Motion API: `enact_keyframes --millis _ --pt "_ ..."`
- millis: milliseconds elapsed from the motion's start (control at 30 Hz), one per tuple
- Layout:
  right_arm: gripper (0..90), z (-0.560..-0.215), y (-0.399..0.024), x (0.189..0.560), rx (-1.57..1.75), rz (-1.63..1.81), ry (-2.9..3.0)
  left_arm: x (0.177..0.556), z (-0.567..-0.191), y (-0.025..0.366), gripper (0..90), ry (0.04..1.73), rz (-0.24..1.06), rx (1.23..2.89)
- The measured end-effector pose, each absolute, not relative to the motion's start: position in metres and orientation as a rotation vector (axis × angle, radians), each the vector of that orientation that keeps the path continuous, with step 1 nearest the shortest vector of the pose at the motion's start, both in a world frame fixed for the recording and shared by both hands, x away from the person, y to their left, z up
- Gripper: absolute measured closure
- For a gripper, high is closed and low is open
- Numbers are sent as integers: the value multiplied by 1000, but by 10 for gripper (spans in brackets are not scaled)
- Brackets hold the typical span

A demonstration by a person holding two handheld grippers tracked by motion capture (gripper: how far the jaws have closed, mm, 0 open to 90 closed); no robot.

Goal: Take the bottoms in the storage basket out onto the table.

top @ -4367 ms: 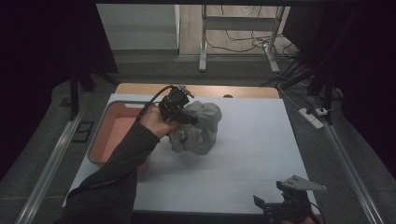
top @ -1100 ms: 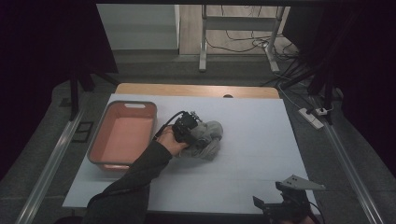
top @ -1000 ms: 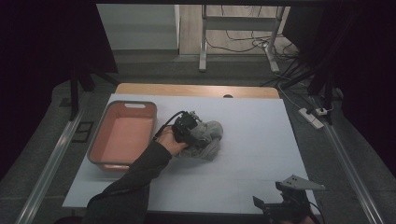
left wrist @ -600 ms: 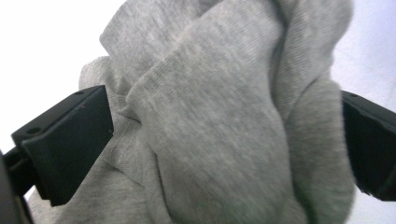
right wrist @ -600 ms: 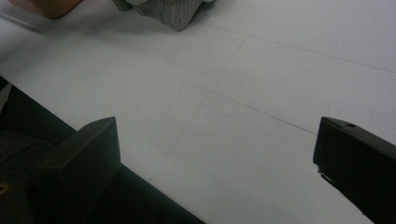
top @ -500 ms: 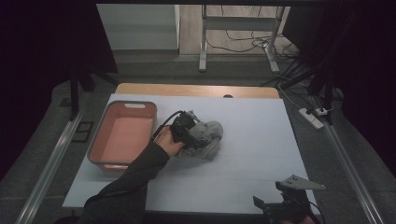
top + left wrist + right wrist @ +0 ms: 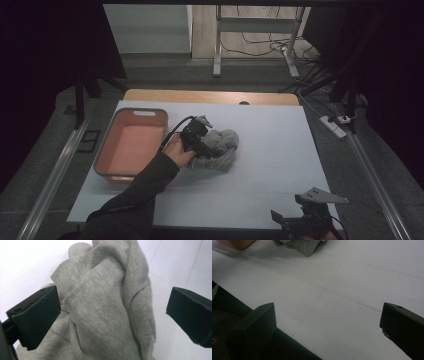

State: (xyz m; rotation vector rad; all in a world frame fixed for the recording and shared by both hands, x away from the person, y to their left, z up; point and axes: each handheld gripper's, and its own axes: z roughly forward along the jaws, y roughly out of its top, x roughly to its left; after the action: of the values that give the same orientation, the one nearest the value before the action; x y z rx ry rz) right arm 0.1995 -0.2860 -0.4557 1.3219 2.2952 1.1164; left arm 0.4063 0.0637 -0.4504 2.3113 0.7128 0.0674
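A crumpled grey sweatshirt-like cloth (image 7: 223, 151) lies in a heap near the middle of the white table (image 7: 270, 150). My left gripper (image 7: 207, 146) is pressed against the heap's left side, held by a hand in a dark sleeve. In the left gripper view its jaws stand wide apart, and the cloth (image 7: 105, 305) bulges between them without being pinched; my left gripper (image 7: 112, 315) is open. My right gripper (image 7: 295, 212) hovers at the table's front right edge. It is open (image 7: 327, 327) over bare table, with the cloth's edge (image 7: 299, 246) far off at the top.
A pink basin (image 7: 131, 145) with a grey rim stands on the left part of the table, just left of the hand. A wooden strip (image 7: 210, 96) runs along the far edge. A power strip and cables (image 7: 332, 125) lie on the floor to the right.
Some four seconds ago the cloth was bunched higher and farther back by the basin with my left gripper on it. It now lies lower and nearer. The right gripper stayed put.
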Motion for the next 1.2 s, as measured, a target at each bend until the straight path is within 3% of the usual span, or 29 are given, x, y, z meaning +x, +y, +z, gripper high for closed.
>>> enact_keyframes --millis 1200 --pt "8 -456 -285 199 1320 1102 2302 387 -440 88 0 626 84 2279"
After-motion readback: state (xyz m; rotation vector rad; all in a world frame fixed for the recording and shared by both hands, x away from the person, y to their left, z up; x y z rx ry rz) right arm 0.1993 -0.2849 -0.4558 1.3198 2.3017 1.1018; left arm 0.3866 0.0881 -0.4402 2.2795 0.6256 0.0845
